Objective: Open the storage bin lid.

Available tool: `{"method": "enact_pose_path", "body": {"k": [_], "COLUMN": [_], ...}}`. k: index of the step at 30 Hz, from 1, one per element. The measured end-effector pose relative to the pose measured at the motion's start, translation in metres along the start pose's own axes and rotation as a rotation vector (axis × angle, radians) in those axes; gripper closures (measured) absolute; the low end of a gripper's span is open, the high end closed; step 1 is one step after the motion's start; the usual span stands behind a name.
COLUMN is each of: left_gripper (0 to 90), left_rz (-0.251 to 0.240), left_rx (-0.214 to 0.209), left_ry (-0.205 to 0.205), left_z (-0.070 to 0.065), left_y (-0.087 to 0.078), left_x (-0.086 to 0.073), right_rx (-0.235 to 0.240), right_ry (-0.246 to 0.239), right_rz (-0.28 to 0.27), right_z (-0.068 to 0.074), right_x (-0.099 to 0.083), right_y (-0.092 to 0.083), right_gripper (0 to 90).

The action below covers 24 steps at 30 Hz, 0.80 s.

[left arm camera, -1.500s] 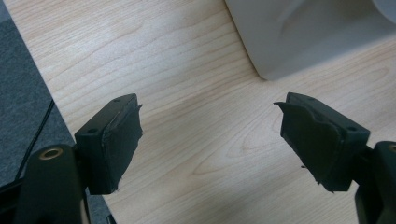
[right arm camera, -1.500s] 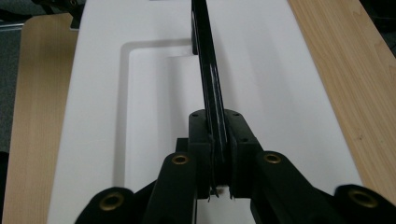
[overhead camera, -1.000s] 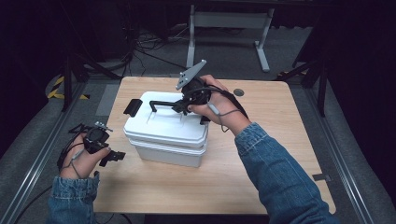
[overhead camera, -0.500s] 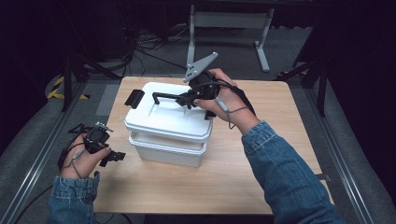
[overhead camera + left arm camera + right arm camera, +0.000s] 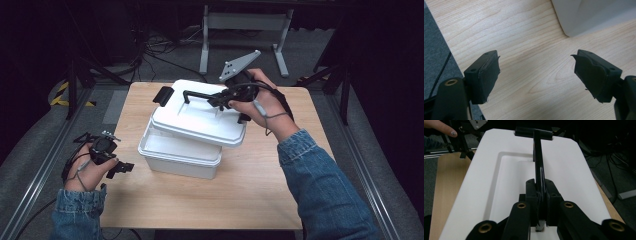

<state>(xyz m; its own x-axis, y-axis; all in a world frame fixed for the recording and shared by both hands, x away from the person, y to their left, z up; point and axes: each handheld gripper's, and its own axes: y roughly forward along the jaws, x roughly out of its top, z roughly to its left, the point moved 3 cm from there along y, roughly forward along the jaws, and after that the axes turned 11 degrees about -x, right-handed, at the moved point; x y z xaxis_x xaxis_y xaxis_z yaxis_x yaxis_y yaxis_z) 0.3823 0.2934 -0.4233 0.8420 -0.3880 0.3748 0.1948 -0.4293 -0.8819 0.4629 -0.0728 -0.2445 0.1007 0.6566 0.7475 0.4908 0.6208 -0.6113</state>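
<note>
The right gripper (image 5: pixel 226 98) is pinched onto the black carry handle (image 5: pixel 200 94) of the white lid (image 5: pixel 197 120), and that grip explains the lid's odd pose: it sits tilted and skewed over the white storage box (image 5: pixel 175 157), clear of the box's near rim, so the open rim shows along the left and front. Holding the handle out near its right end rather than the middle seems to be why the lid hangs unevenly. In the right gripper view the two black jaws are pressed flat against either side of the thin handle bar (image 5: pixel 539 173), which runs away toward the black latch (image 5: pixel 534 132) at the far edge of the lid (image 5: pixel 484 185).

The left gripper (image 5: pixel 111 161) rests low at the table's left edge, apart from the box, its jaws spread wide with nothing between them; in its own view only bare wooden table (image 5: pixel 529 50) lies between the pads (image 5: pixel 489 72), with a corner of the box (image 5: pixel 584 17) just ahead. It looks parked there, perhaps ready to steady the box if it drags along with the lid.
</note>
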Motion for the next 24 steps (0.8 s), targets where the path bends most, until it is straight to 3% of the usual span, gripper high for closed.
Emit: {"method": "enact_pose_path", "body": {"k": [6, 24], "left_gripper": [20.8, 21.5], "left_rz": [0.005, -0.001], "left_rx": [0.0, -0.003], "left_ry": [0.002, -0.014], "left_z": [0.0, 0.001], "left_y": [0.001, 0.002], "left_x": [0.0, 0.0], "right_rx": [-0.039, -0.105], "right_ry": [0.038, 0.122], "right_rz": [0.007, 0.029], "right_z": [-0.016, -0.042], "right_x": [-0.02, -0.067], "right_y": [-0.018, -0.054], "right_gripper": [84.2, 84.2]}}
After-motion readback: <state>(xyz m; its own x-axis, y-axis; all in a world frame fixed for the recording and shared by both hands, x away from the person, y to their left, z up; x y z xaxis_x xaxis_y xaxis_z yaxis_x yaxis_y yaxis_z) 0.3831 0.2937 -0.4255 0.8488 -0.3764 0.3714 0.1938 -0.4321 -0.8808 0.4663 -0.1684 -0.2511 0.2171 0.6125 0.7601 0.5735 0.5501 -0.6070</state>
